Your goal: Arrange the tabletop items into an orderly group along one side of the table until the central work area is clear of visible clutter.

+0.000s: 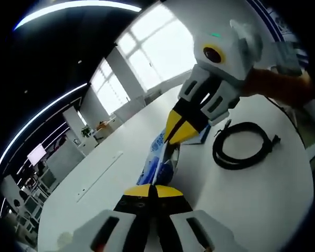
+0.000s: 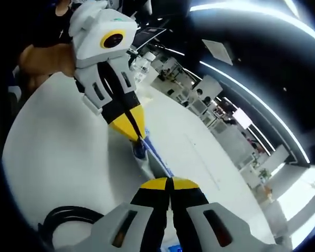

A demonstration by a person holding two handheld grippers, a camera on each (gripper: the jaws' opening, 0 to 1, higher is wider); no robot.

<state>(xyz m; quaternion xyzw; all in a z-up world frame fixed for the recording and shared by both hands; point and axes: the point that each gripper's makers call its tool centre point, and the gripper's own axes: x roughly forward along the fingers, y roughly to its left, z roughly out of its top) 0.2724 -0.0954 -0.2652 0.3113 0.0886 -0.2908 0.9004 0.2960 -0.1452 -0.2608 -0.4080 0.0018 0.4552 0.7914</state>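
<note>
Apparently both grippers pinched one blue-and-white packet between them above the white table, the left gripper and right gripper each closed on an end. Opposed pulling risked tearing it; the black cable lay coiled just right.

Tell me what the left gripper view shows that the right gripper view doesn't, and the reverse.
Left gripper view alone: bright windows behind the table, and the whole black cable coil lying flat. Right gripper view alone: a long row of desks under ceiling light strips. Both: the white table, the blue-and-white packet pinched at opposite ends by the left gripper and right gripper.
</note>
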